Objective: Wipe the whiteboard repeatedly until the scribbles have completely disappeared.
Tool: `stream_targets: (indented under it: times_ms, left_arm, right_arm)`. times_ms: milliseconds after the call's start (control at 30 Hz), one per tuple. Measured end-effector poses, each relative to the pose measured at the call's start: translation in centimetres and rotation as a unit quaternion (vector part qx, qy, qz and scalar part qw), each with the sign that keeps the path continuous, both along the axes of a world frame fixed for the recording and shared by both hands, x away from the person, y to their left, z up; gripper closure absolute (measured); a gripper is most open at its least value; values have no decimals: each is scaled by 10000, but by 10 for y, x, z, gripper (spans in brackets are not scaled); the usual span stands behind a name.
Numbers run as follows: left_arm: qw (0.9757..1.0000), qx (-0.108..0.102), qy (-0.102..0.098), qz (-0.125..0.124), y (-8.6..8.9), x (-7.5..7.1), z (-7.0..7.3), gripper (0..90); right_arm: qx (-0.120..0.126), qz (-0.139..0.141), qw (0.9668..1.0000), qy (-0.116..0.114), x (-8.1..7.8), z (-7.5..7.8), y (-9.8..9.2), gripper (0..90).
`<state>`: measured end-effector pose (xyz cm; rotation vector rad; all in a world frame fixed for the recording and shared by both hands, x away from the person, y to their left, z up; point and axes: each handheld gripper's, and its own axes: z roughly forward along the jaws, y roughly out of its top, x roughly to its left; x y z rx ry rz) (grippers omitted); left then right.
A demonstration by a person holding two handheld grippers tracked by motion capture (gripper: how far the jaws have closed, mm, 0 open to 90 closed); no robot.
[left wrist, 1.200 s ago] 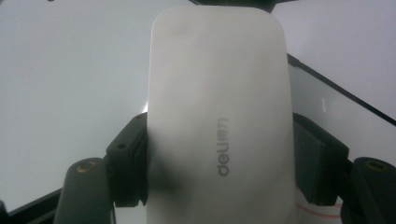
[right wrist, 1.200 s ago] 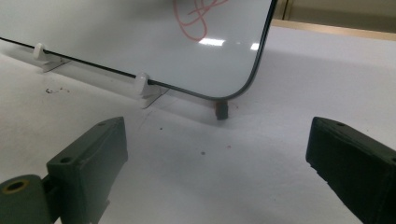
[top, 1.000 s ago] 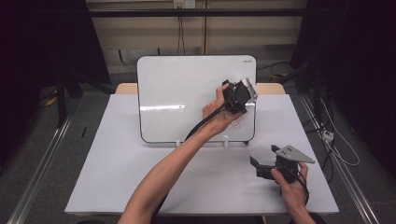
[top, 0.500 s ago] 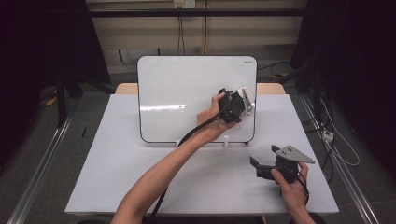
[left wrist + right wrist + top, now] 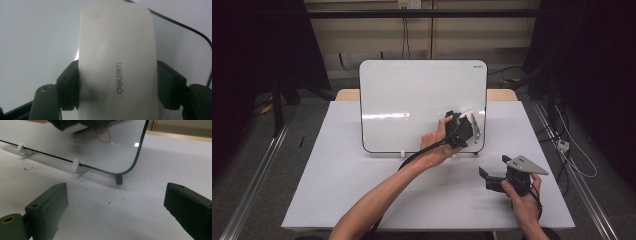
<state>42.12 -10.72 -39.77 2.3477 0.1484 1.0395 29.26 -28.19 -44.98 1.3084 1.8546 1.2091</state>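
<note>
A white board [image 5: 412, 100] stands upright on clip feet at the back of the table. My left gripper [image 5: 460, 131] is at the board's lower right part, shut on a white eraser [image 5: 117, 62] printed "deli". The eraser's face is toward the board [image 5: 37, 37], and both black jaws of the left gripper [image 5: 120, 87] clamp its sides. My right gripper [image 5: 492, 177] sits low over the table at the front right, open, with nothing between its jaws. In its own view the right gripper [image 5: 117, 202] points at the board's lower corner [image 5: 75, 142].
The white table [image 5: 362, 190] has bare surface left of and in front of the board. White clip feet [image 5: 75, 165] hold the board's lower edge. A thin red squiggle [image 5: 105, 132] shows on the board. A small dark red piece [image 5: 119, 179] lies under its corner.
My left gripper has moved down the board with the eraser, from the upper right part to the lower right part. The right gripper has stayed in place.
</note>
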Motion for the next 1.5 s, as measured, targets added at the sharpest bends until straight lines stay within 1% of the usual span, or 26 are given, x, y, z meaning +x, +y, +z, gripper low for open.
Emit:
stream_targets:
  times_ms: [67,100,167,267,300,333,400,533,667,700,733,767,833,867,900,967,1000,1033,1067,1167,1300,1333,1367,1400,1467,1500]
  left_arm:
    - [10000,-27,-53,12,0,-1,-1,313]
    - [10000,-68,-38,40,0,-2,-2,313]
    - [9999,-66,-84,131,-2,-3,-3,313]
    - [9997,-174,-17,197,-3,0,-2,313]
    - [9996,-181,28,209,-4,1,0,313]
    - [9996,-174,2,207,-4,2,1,313]
    - [9996,-174,47,209,-6,5,6,313]
    - [9994,-241,40,225,-6,14,16,313]
    - [9986,-362,73,369,-1,25,29,312]
    - [9985,-377,86,386,0,26,31,313]
    - [9985,-366,58,391,2,28,33,313]
    - [9985,-379,100,372,4,28,34,313]
    - [9987,-337,-36,379,5,25,31,313]
    - [9990,-273,-81,333,4,23,29,313]
    - [9990,-284,-36,338,4,22,27,313]
    - [9992,-235,-40,330,6,21,25,313]
    - [9992,-239,0,309,7,20,23,313]
    - [9994,-178,-35,299,7,18,22,313]
    - [9995,-163,-53,279,7,17,20,313]
    - [9997,-72,-39,237,5,12,14,313]
    - [9997,145,-79,182,2,6,8,313]
    - [9996,125,-85,218,1,5,7,313]
    - [9997,79,-40,207,0,5,6,313]
    - [9997,154,-37,191,-2,3,5,313]
    - [9996,237,-37,140,-5,-1,1,313]
    - [9997,220,-33,112,-7,-3,-1,313]
  right_arm:
    - [-3,3,10000,-3,0,0,0,56]
    - [0,1,10000,-1,0,0,0,56]
    - [-7,3,10000,-1,0,0,0,56]
    - [-23,3,10000,-6,0,0,0,57]
    - [-22,1,10000,-5,0,0,0,57]
    - [-29,1,10000,-10,1,0,0,56]
    - [-26,8,10000,-12,0,0,0,57]
    - [-25,-3,10000,-9,0,0,0,56]
    - [-11,-1,10000,-14,0,0,-1,56]
    - [-8,4,10000,-13,0,0,-1,56]
    - [-2,12,10000,-9,0,0,-1,56]
    - [-17,10,10000,-12,1,-1,-1,56]
    - [-19,4,10000,-10,1,-1,-1,56]
    - [-12,-3,10000,0,0,0,-1,57]
    - [-15,-1,10000,-8,0,0,-1,57]
    - [-7,-2,10000,-8,0,0,0,56]
    - [-13,-4,10000,-11,0,0,0,56]
    - [-17,-4,10000,-12,0,0,0,56]
    - [-19,-3,10000,-5,0,0,0,56]
    - [-26,-6,10000,-4,0,0,0,56]
    - [-26,-5,10000,-6,0,0,0,57]
    - [-26,-2,10000,-6,0,0,0,57]
    - [-29,0,10000,-6,0,0,1,57]
    - [-31,2,10000,-9,0,0,0,57]
    - [-27,-4,10000,-5,0,0,0,57]
    - [-34,-1,10000,-9,0,0,1,56]
